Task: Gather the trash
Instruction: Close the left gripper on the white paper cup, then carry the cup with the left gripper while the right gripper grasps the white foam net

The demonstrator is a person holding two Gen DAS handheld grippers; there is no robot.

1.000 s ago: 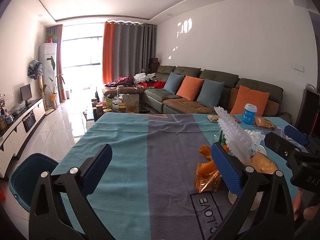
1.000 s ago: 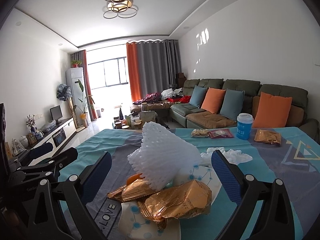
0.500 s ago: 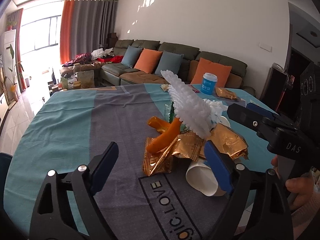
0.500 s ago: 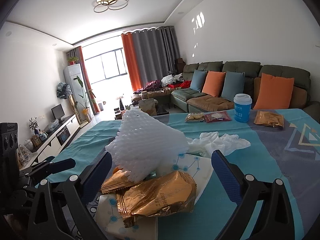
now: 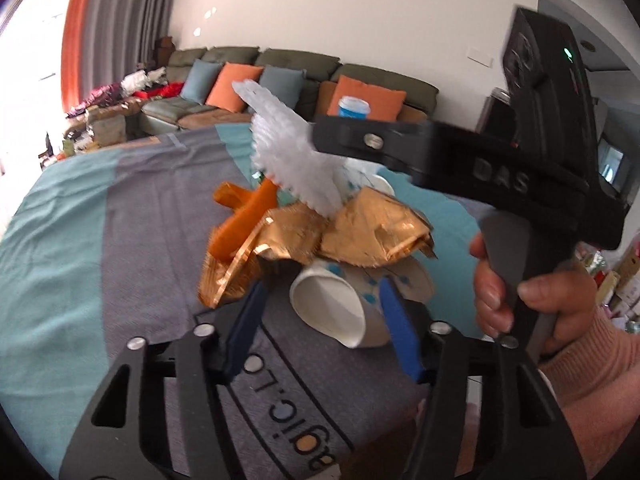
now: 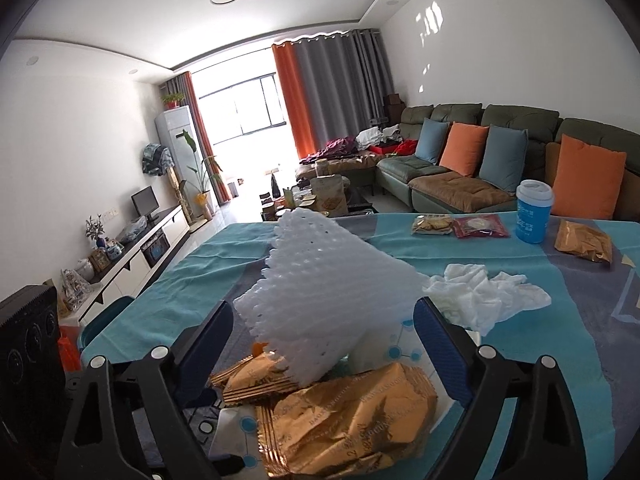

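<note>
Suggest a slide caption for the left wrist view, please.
Left gripper closing around a tipped paper cup under gold wrappers.

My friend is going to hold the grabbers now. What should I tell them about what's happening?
Left gripper: jaws closing, either side of the tipped paper cup at the bottom of the trash pile; pads not pressing on it yet.
Right gripper: wide, just beginning to close, around the white foam net and gold wrapper; nothing held.
Trash: one heap on the tablecloth, with an orange wrapper in it. A crumpled tissue lies beside the heap.
Done: nothing picked up so far.
Left: probably grip the pile from both sides, lift it, then fetch the tissue.
</note>
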